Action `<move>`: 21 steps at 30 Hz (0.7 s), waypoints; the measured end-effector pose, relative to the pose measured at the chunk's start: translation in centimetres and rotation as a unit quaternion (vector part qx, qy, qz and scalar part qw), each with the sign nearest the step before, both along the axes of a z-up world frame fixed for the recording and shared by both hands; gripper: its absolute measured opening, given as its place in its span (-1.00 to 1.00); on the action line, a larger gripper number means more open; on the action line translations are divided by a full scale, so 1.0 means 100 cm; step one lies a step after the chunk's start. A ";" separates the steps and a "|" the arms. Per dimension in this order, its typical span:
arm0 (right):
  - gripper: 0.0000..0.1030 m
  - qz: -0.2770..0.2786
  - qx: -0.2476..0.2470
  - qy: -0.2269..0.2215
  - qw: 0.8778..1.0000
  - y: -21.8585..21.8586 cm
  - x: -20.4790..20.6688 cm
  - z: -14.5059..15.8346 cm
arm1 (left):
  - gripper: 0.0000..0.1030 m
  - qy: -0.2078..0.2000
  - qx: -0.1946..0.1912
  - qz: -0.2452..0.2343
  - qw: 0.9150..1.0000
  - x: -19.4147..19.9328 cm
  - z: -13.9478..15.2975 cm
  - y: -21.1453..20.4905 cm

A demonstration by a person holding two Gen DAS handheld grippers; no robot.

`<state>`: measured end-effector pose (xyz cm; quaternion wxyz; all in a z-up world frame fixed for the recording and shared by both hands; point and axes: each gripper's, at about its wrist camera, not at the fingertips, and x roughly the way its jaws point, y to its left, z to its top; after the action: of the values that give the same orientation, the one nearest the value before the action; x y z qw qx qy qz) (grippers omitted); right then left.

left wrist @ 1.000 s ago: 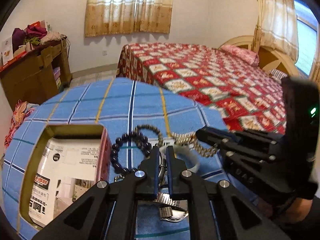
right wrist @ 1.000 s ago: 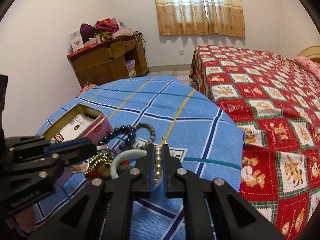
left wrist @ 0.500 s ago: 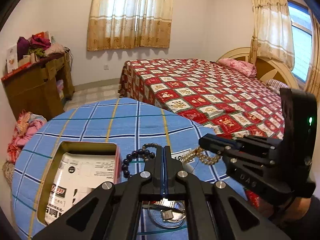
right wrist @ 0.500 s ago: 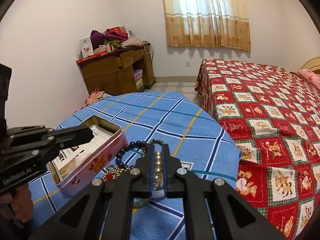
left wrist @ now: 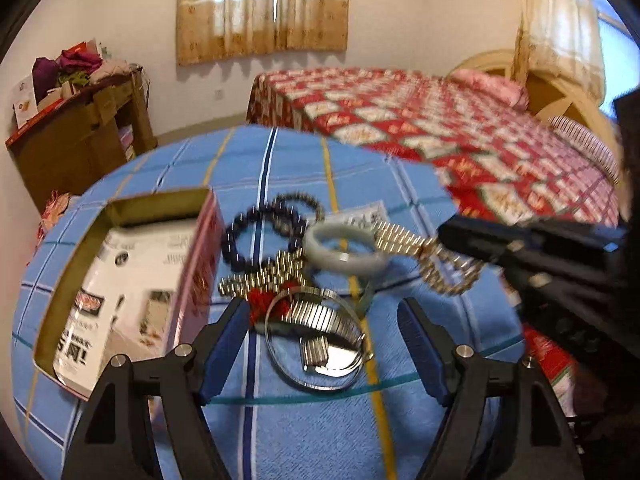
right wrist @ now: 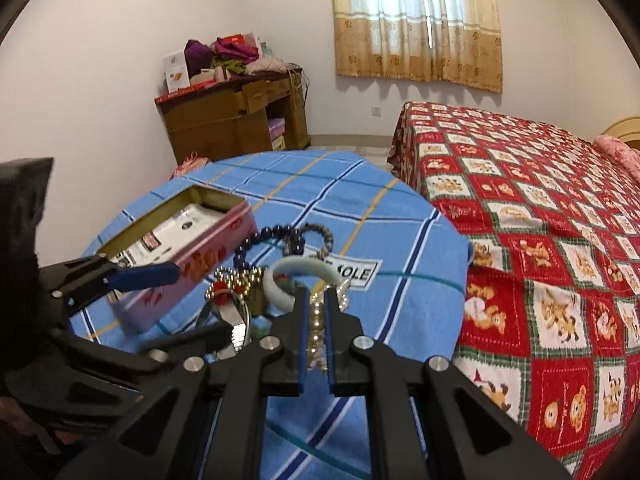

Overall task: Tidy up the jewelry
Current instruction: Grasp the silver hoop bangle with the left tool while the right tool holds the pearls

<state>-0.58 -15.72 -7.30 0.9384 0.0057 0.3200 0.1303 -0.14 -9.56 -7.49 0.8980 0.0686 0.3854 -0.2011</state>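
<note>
Left gripper (left wrist: 322,328) jaws spread wide; right gripper (right wrist: 316,320) jaws nearly closed, pinching.

A home bedroom. A bed (right wrist: 540,216) with a red patchwork quilt stands under curtains (right wrist: 420,20). A cluttered wooden cabinet (right wrist: 236,120) stands left of the bed.

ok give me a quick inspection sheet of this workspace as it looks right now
Surface: round table under a blue checked cloth.
Job's things: open pink tin at the left, printed paper inside; beside it a heap with a dark bead bracelet, pale green bangle, silver watch, and gold chain.
Clutter: white label on the cloth.
Grippers: left gripper open, straddling the watch; right gripper shut on the gold chain.
Cables: nothing seen.
Surroundings: bed with red patterned cover, wooden desk piled with clothes and boxes, curtained window.
</note>
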 end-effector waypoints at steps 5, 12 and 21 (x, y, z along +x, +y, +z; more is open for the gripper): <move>-0.82 0.000 0.002 -0.002 1.000 -0.001 0.000 -0.001 | 0.48 0.033 0.009 0.014 0.999 0.009 -0.018 0.000; -0.82 0.007 0.004 -0.011 1.000 0.004 -0.002 0.001 | 0.27 0.045 -0.006 -0.002 0.999 0.009 -0.022 0.002; -0.82 0.012 0.012 -0.039 0.999 0.004 -0.007 0.027 | 0.27 -0.001 -0.044 0.001 0.999 0.001 0.021 0.021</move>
<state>-1.23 -15.28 -4.55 0.9482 0.0075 0.2820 0.1458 -0.01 -7.42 -5.38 0.9005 0.0290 0.3757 -0.2169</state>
